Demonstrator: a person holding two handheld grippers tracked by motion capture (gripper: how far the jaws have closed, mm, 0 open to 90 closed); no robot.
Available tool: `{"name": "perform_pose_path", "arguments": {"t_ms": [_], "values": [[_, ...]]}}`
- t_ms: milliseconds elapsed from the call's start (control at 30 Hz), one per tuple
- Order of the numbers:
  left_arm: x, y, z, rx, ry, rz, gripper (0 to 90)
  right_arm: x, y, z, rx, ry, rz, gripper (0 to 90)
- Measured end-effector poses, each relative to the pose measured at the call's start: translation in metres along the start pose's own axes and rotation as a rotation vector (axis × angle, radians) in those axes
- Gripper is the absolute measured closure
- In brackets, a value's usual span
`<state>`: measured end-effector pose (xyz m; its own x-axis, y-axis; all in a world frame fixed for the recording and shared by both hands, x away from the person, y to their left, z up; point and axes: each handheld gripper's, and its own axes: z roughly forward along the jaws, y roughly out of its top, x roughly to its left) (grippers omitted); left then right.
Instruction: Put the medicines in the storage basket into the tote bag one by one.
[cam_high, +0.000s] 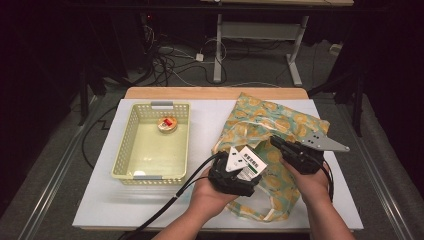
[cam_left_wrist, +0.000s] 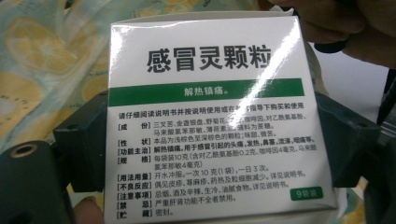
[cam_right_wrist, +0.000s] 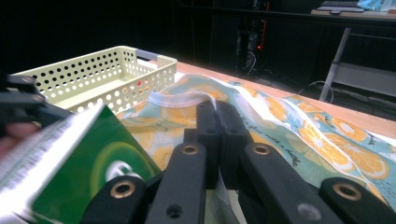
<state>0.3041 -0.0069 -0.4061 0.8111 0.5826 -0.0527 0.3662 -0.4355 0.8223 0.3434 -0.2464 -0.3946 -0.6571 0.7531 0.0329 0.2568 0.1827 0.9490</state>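
Right now the white and green medicine box (cam_left_wrist: 219, 121) sits clamped between my left gripper's (cam_high: 235, 172) jaws, just above the orange-print cloth bag (cam_high: 280, 125). My right gripper (cam_high: 292, 150) has its jaws pressed together on the bag's rim. Well to the left stands the pale yellow basket (cam_high: 131, 145), holding a small round tin (cam_high: 167, 124).

A white medicine box (cam_left_wrist: 219, 116) with a green band and black print is held between the left hand-held gripper's (cam_high: 234, 172) jaws, over the orange-patterned fabric bag (cam_high: 280, 125), whose edge is pinched flat on the surface.
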Motion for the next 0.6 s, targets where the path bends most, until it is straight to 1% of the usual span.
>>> {"name": "perform_pose_path", "arguments": {"t_ms": [167, 233, 300, 367, 467, 600], "values": [[-0.002, 0.002, 0.018, 0.014, 0.009, 0.004, 13.8, 0.000, 0.001, -0.001, -0.006, 0.007, -0.002, 90.0], [-0.003, 0.002, 0.024, 0.010, 0.008, 0.005, 13.7, 0.000, 0.002, -0.002, -0.008, 0.011, -0.001, 90.0], [-0.004, 0.002, 0.029, 0.009, 0.005, -0.003, 13.7, 0.000, 0.003, -0.003, -0.012, 0.009, -0.002, 90.0], [-0.004, 0.002, 0.034, 0.008, 0.010, -0.006, 13.7, 0.000, 0.003, -0.003, -0.018, 0.013, -0.005, 90.0], [-0.002, 0.004, 0.042, 0.025, 0.015, -0.020, 13.7, 0.000, 0.004, -0.004, -0.018, 0.013, -0.002, 90.0], [-0.001, 0.007, 0.051, 0.026, 0.027, -0.021, 13.7, 0.000, 0.004, -0.005, -0.022, 0.013, 0.001, 90.0]]}}
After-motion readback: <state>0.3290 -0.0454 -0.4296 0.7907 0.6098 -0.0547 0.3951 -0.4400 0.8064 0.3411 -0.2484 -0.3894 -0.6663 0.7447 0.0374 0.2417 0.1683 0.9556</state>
